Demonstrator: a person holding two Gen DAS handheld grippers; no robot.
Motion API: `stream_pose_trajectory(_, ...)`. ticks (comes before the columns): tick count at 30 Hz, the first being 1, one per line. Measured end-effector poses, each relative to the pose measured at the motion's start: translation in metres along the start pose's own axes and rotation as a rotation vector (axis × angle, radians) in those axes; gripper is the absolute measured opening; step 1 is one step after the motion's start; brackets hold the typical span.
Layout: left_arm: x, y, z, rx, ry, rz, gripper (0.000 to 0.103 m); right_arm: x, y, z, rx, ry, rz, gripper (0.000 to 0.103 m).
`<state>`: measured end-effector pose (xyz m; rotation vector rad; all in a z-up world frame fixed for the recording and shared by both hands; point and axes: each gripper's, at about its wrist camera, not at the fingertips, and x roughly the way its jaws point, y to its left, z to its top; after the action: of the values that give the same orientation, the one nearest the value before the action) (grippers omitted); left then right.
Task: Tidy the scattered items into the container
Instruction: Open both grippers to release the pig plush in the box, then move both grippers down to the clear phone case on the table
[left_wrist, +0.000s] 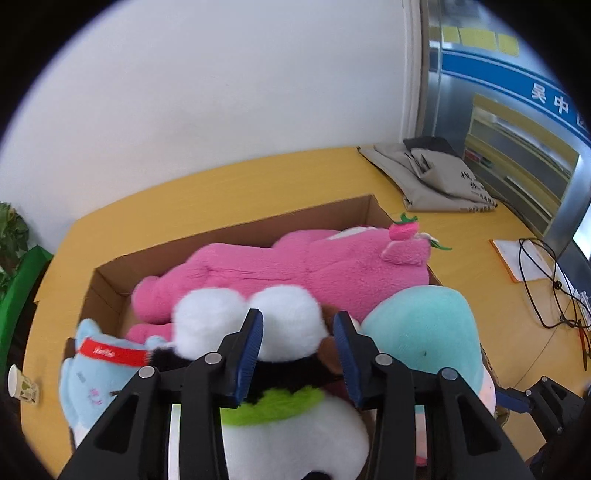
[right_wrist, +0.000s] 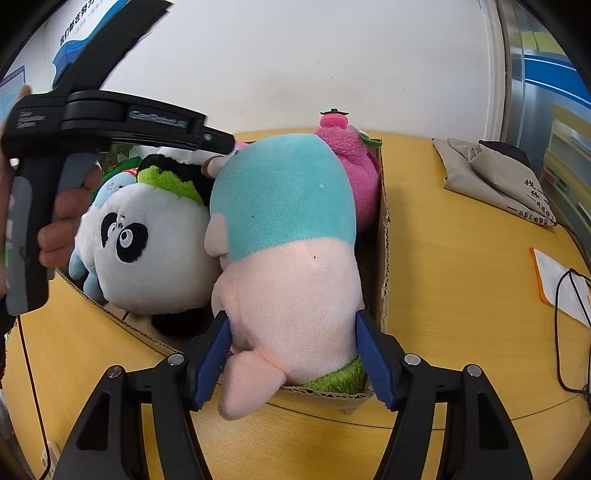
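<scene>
A cardboard box (left_wrist: 236, 229) (right_wrist: 384, 258) on the yellow table holds several plush toys. A pink plush (left_wrist: 295, 266) (right_wrist: 358, 173) lies along the back. A panda plush (left_wrist: 280, 435) (right_wrist: 155, 251) lies in front of it, with its white paws (left_wrist: 266, 321) up. My left gripper (left_wrist: 298, 354) is open, its jaws on either side of the panda's paw and dark leg. A teal-and-peach plush (left_wrist: 424, 328) (right_wrist: 288, 236) lies on the right of the box. My right gripper (right_wrist: 291, 354) is open wide around its peach end. A light blue plush (left_wrist: 92, 369) (right_wrist: 110, 184) sits at the left.
A folded grey cloth bag (left_wrist: 436, 177) (right_wrist: 498, 177) lies at the back right of the table (left_wrist: 221, 192) (right_wrist: 443, 295). An orange-edged paper with black cables (left_wrist: 532, 266) (right_wrist: 561, 284) lies at the right. A paper cup (left_wrist: 22, 384) stands at the left edge, near a green plant.
</scene>
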<state>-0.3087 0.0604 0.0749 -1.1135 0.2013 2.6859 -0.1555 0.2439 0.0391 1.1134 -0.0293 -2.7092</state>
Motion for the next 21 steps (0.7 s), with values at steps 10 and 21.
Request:
stream_pose_trajectory(10,-0.122,0.058,-0.076,-0.07,-0.086,-0.061,0.065,-0.033,0.001,0.009,0.055,-0.064,-0.037,0.096)
stream_pose_trajectory(21,-0.239,0.089,-0.234,-0.127,-0.061,-0.024,0.079,-0.145,0.063,-0.013,-0.041,-0.163,-0.053,0.103)
